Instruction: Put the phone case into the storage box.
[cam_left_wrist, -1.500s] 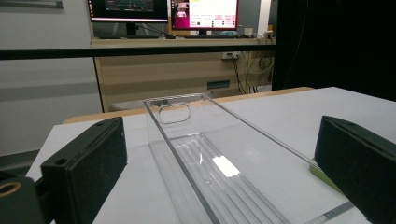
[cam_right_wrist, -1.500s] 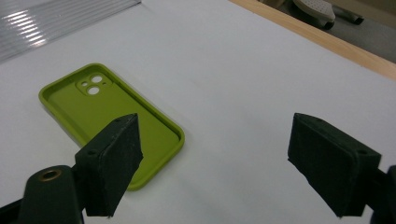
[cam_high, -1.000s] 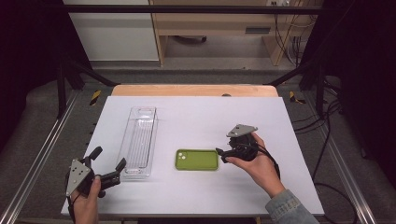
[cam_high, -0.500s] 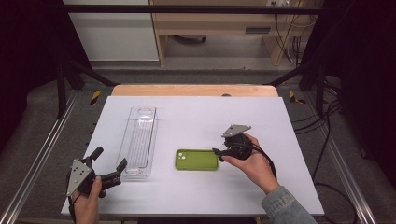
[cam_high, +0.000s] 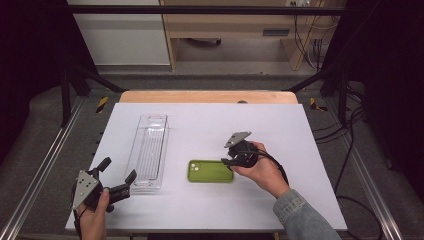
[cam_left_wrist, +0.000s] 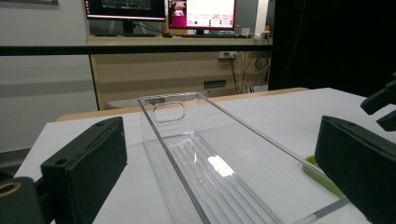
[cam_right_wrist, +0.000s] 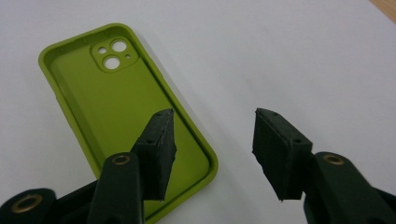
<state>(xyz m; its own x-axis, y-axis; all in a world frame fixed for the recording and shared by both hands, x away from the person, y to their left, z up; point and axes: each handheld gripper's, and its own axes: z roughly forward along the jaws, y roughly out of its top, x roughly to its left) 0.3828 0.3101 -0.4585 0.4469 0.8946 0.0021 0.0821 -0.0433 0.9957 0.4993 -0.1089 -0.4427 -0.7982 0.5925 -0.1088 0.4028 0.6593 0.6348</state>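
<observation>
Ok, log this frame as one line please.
left gripper: open, near end of clear plastic tray | right gripper: open, over end of green phone case | case: flat on white table, ungrasped

Green phone case (cam_high: 210, 171) lies open-side up beside clear tray (cam_high: 149, 150).

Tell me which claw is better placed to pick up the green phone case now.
The right claw: it hovers open at the near end of the green phone case, one jaw over its rim. The left claw sits open beyond the clear tray.
</observation>
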